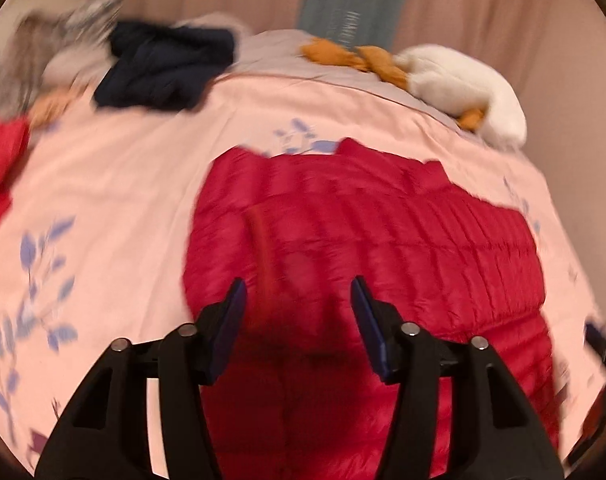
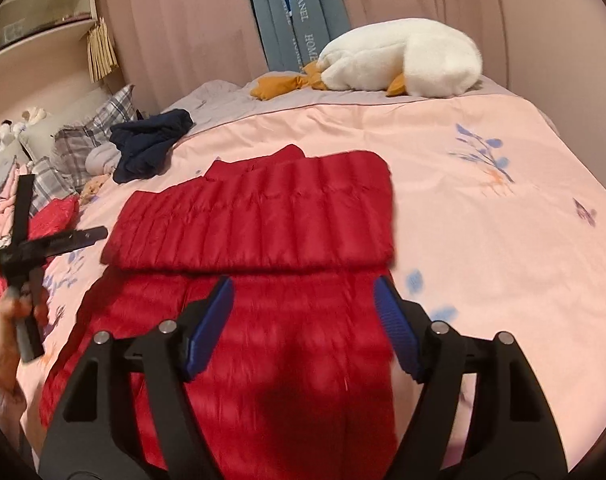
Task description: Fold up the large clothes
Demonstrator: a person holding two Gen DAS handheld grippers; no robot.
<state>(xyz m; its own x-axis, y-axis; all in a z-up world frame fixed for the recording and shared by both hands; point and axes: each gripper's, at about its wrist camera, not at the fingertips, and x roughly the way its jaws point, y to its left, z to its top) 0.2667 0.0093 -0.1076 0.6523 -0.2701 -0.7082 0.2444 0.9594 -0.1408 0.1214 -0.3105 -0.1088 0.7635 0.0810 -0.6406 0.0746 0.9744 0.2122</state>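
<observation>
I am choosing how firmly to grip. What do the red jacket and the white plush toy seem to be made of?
Red jacket: likely thin, slightly glossy synthetic shell with soft filling; stitched puffy ribs and faint sheen suggest it. White plush toy: likely soft fleecy pile, matte; its fuzzy outline suggests so.

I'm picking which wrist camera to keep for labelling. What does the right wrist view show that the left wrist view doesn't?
Only the right wrist view: the left gripper in a hand, a shelf and the jacket's folded-over panel.
Only the left wrist view: little beyond its own open left gripper, nothing between its fingers.
Both: the red puffer jacket on the pink bedspread, navy garment, white goose plush.
</observation>
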